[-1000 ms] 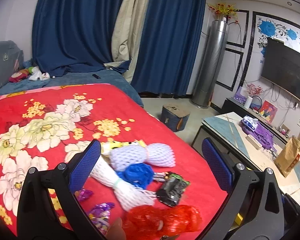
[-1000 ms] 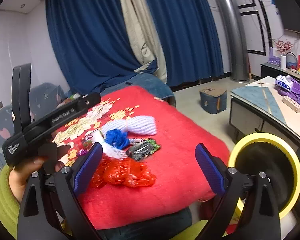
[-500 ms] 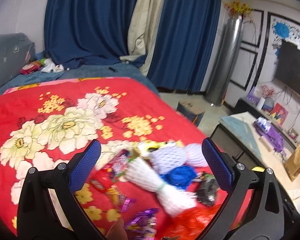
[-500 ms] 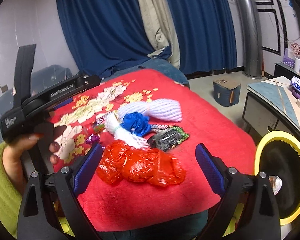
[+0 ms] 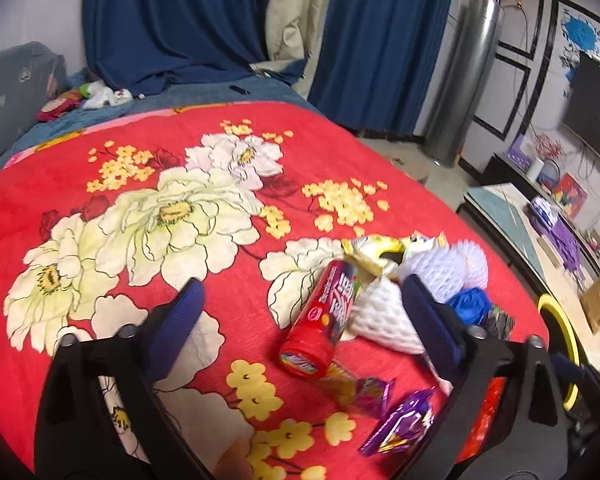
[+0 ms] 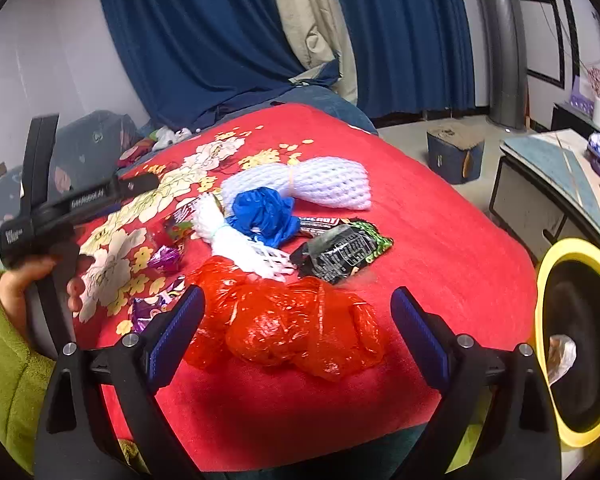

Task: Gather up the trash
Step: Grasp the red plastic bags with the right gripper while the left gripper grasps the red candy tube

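Trash lies in a heap on a red flowered blanket (image 5: 148, 216). In the left wrist view a red candy tube (image 5: 324, 320) lies between the fingers of my left gripper (image 5: 300, 286), whose jaws are closing without touching it. Beside the tube are a white foam net (image 5: 380, 316), a yellow wrapper (image 5: 380, 248) and purple candy wrappers (image 5: 400, 424). In the right wrist view my right gripper (image 6: 298, 296) hangs open just above a crumpled red plastic bag (image 6: 292, 328). Behind the bag lie a blue plastic bag (image 6: 264, 216), white foam nets (image 6: 324, 184) and a black-green snack wrapper (image 6: 340, 252).
A black bin with a yellow rim (image 6: 548, 264) stands off the blanket's right edge. Beyond it is a low table (image 6: 556, 168) and a blue box (image 6: 454, 156) on the floor. A hand in a green sleeve (image 6: 4, 320) holds the left tool at the left.
The left gripper has swung left and lower over the blanket, bringing the red tube between its fingers. The right gripper has sunk closer to the red bag.
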